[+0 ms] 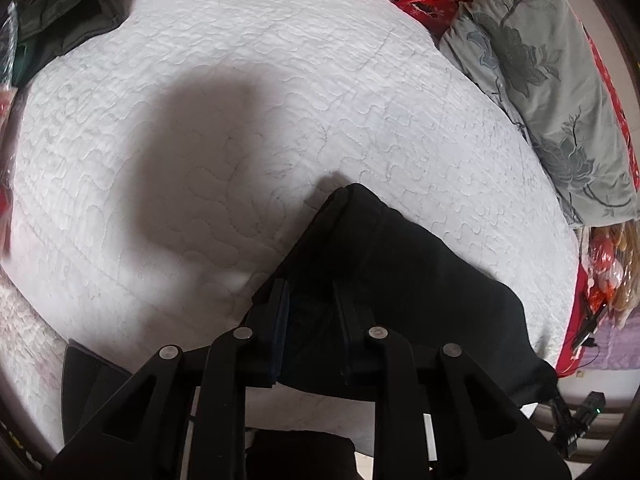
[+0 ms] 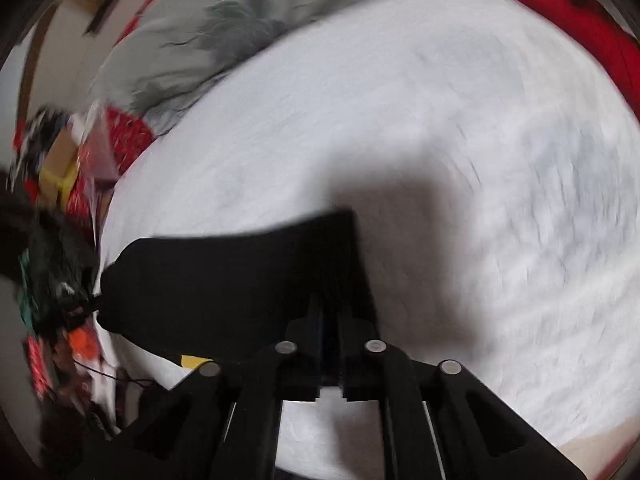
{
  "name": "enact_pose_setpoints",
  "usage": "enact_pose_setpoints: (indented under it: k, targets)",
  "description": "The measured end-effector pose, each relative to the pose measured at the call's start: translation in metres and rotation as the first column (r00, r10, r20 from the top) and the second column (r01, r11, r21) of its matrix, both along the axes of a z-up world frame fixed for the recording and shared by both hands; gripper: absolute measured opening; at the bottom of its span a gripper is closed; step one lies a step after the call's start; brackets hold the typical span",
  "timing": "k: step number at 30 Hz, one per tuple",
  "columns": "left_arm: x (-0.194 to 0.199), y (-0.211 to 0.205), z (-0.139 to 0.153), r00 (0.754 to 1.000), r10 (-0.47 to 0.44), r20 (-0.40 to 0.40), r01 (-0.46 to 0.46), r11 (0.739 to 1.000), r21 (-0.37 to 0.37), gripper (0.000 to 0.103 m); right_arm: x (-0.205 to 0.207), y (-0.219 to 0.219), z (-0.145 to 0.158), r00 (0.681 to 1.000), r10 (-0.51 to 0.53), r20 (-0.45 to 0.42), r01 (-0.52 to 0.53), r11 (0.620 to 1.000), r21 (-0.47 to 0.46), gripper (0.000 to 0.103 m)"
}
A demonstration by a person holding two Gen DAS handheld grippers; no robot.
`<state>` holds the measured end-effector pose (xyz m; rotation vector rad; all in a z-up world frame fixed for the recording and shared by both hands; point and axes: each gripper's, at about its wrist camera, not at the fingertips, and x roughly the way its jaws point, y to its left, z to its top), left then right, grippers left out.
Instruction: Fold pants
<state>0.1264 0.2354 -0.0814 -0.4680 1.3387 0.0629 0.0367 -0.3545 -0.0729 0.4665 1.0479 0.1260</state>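
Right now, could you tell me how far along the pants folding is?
Done: the black pants already lie as a narrow folded strip on the white quilt. In hand: the left tool and right tool each pinch it. Left: the final fold and release.

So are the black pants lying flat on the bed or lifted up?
Lifted. Both the left gripper and the right gripper are shut on the black pants, which hang above the white quilt.

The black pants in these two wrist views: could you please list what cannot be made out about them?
- Left wrist: the black pants run beneath the left gripper; the near hem is hidden.
- Right wrist: motion blur smears everything; the pants' fold lines are unreadable.
- Right wrist: the right gripper blends into black cloth; jaws look shut on it.
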Motion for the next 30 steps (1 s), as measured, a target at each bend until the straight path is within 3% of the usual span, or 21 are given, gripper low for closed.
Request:
enact_pose_setpoints:
  k: [2, 3, 5, 8, 11, 13, 15, 17, 22, 26, 30]
  targets:
    - [-0.003, 0.0, 0.0, 1.0, -0.005, 0.0, 0.005, 1.0, 0.012, 0.02, -0.004, 0.005, 0.021, 0.995, 0.058, 0.08, -0.056, 0.998, -0.023, 0.007]
    - [-0.005, 0.001, -0.001, 1.0, -0.007, -0.002, 0.007, 1.0, 0.017, 0.02, -0.005, 0.008, 0.021, 0.995, 0.08, 0.067, -0.075, 0.994, -0.076, 0.009]
    - [-0.011, 0.004, -0.001, 1.0, -0.002, -0.002, 0.002, 1.0, 0.014, 0.02, -0.009, 0.006, 0.001, 0.995, 0.093, -0.039, -0.098, 0.984, -0.149, 0.013]
    - [-0.027, 0.01, 0.007, 1.0, 0.02, 0.018, -0.02, 1.0, 0.001, 0.02, -0.03, -0.016, -0.027, 0.988, -0.017, -0.152, -0.013, 0.981, -0.195, 0.013]
    - [-0.045, 0.001, 0.024, 0.998, 0.007, 0.07, -0.002, 0.998, -0.063, 0.021, -0.056, -0.045, -0.025, 0.984, -0.131, -0.122, 0.132, 0.991, 0.0, 0.014]
    - [-0.056, -0.015, 0.031, 0.996, -0.023, 0.092, 0.034, 0.992, -0.122, 0.035, -0.066, -0.048, -0.018, 0.985, -0.149, -0.087, 0.16, 0.977, 0.138, 0.02]
    - [-0.062, -0.031, 0.029, 0.995, -0.042, 0.091, 0.058, 0.982, -0.181, 0.052, -0.065, -0.043, -0.014, 0.987, -0.145, -0.067, 0.156, 0.966, 0.205, 0.033]
    - [-0.065, -0.052, 0.019, 0.996, -0.065, 0.065, 0.078, 0.97, -0.231, 0.054, -0.062, -0.035, -0.02, 0.988, -0.129, -0.08, 0.147, 0.943, 0.299, 0.038]
    - [-0.068, -0.088, -0.01, 0.994, -0.109, -0.025, 0.093, 0.927, -0.364, 0.054, -0.057, -0.013, -0.034, 0.986, -0.102, -0.13, 0.144, 0.916, 0.375, 0.038]
    - [-0.067, -0.111, -0.022, 0.99, -0.13, -0.06, 0.098, 0.922, -0.375, 0.054, -0.054, -0.001, -0.042, 0.985, -0.088, -0.148, 0.138, 0.92, 0.367, 0.038]
    - [-0.063, -0.129, -0.024, 0.986, -0.145, -0.078, 0.108, 0.927, -0.359, 0.054, -0.047, -0.002, -0.053, 0.977, -0.123, -0.172, 0.184, 0.895, 0.407, 0.038]
